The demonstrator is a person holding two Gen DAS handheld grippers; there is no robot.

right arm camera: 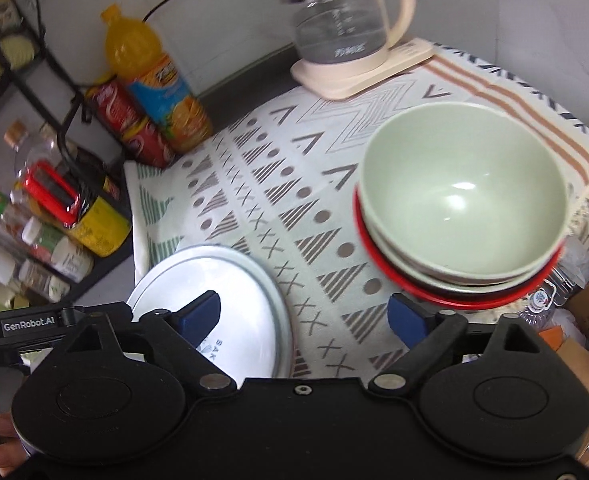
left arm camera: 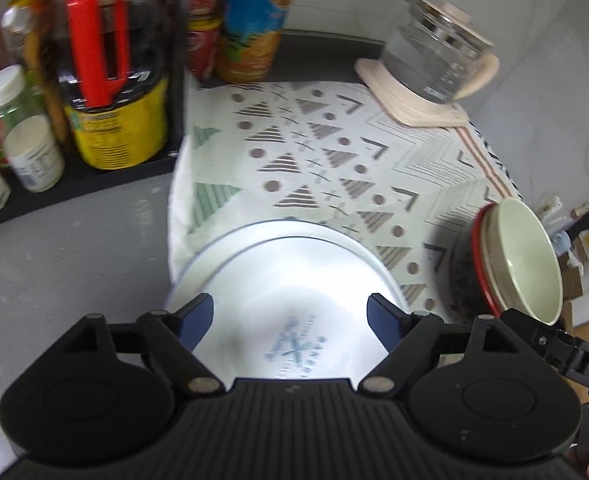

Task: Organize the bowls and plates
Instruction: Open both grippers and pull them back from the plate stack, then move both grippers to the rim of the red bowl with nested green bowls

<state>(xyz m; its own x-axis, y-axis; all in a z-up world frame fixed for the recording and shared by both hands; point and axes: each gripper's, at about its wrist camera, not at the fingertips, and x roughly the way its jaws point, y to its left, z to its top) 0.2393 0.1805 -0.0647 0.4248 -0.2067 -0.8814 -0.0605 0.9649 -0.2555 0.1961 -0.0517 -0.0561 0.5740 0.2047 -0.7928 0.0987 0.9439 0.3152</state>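
Both my tongs stand released, nothing between their blue pads, so whichever piece I go for next I reach with empty jaws. In my left view the left gripper [left arm camera: 290, 320] hangs straight over the white plates [left arm camera: 286, 292], stacked at the lower centre of the frame on the patterned cloth [left arm camera: 314, 152]; the stack fills the gap between my fingertips, so I judge my left hand much the nearer to it. The bowl stack [left arm camera: 526, 260], a pale green bowl nested on others with a red-rimmed one at the bottom, sits at the right edge of that frame, apart from the plates with bare cloth between. From my right gripper [right arm camera: 304, 316] the same bowl stack [right arm camera: 462, 200] lies up and to the right of my jaws, just past my right fingertip, while the white plates [right arm camera: 214, 292] lie at the lower left, partly behind my left fingertip. Round pieces give me no long axis to line up with; what counts is the side, bowls to my right hand, plates to my left
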